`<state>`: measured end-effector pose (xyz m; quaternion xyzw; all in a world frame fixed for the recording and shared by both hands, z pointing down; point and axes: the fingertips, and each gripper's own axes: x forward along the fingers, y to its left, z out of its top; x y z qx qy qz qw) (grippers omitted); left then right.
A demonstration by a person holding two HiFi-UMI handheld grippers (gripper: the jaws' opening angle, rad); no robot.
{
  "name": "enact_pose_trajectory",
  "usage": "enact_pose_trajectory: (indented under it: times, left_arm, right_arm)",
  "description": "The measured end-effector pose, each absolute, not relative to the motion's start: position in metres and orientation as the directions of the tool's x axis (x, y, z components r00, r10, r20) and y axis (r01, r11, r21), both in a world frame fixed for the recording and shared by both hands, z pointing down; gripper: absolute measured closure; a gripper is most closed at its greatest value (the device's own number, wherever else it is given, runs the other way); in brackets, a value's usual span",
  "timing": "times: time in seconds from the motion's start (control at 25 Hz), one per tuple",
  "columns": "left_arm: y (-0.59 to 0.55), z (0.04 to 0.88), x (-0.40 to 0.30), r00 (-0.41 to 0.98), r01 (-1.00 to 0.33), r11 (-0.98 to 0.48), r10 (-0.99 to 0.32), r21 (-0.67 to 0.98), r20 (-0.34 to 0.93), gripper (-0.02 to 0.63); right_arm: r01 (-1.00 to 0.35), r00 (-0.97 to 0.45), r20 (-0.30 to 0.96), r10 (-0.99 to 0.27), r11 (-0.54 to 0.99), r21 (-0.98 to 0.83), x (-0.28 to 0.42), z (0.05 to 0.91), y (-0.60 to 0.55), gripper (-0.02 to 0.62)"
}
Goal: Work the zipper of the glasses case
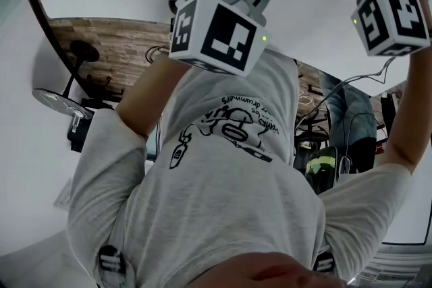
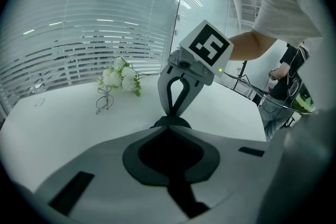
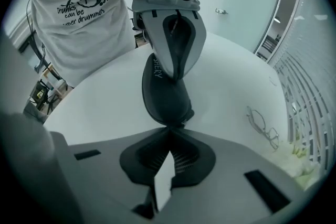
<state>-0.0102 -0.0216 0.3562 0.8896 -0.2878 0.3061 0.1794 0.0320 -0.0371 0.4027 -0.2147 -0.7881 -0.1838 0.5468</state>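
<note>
A dark oval glasses case (image 3: 164, 98) hangs in the air above a white table (image 3: 231, 76), held between my two grippers. The right gripper (image 3: 171, 127) is shut on the case's near end. In the right gripper view, the left gripper (image 3: 176, 76) is shut on the far end. From the left gripper view the case (image 2: 171, 122) shows only as a small dark hump at my left gripper (image 2: 170, 125), with the right gripper (image 2: 174, 112) pinching it from the other side. The zipper is not visible. Both marker cubes (image 1: 217, 32) (image 1: 395, 13) fill the top of the head view.
Wire-framed glasses (image 2: 105, 100) lie on the table beside a bunch of white flowers (image 2: 122, 77); the glasses (image 3: 264, 127) also show at the right of the right gripper view. The person's grey printed shirt (image 1: 229, 172) fills the head view. Window blinds (image 2: 79, 55) and glass walls stand behind.
</note>
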Motion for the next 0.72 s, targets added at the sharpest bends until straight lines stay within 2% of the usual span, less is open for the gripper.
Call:
enact_pose_trajectory:
  times: [0.08, 0.24, 0.28, 0.32, 0.56, 0.72]
  left_arm:
    - [-0.021, 0.357, -0.012, 0.648, -0.622, -0.770, -0.401, 0.145, 0.647, 0.584]
    - [-0.020, 0.355, -0.009, 0.652, -0.620, -0.771, -0.400, 0.149, 0.644, 0.584]
    - [-0.020, 0.355, -0.008, 0.654, -0.618, -0.772, -0.399, 0.149, 0.643, 0.584]
    - [-0.020, 0.355, -0.008, 0.654, -0.617, -0.773, -0.399, 0.148, 0.642, 0.584]
    - [-0.013, 0.354, -0.009, 0.658, -0.610, -0.779, -0.396, 0.146, 0.640, 0.584]
    - [-0.006, 0.361, 0.007, 0.658, -0.607, -0.782, -0.392, 0.144, 0.643, 0.584]
  right_arm:
    - [0.528, -0.313, 0.939, 0.144, 0.848, 0.046, 0.033, 0.406, -0.031, 0.592]
    - [0.435, -0.395, 0.917, 0.051, 0.890, 0.138, 0.031, 0.400, -0.041, 0.578]
    - [0.416, -0.404, 0.914, 0.037, 0.898, 0.147, 0.031, 0.398, -0.045, 0.523]
    - [0.407, -0.406, 0.913, 0.034, 0.902, 0.147, 0.030, 0.398, -0.047, 0.502]
    - [0.491, -0.345, 0.931, 0.117, 0.868, 0.073, 0.021, 0.400, -0.044, 0.513]
    - [0.563, -0.287, 0.940, 0.186, 0.827, 0.009, 0.036, 0.409, -0.034, 0.585]
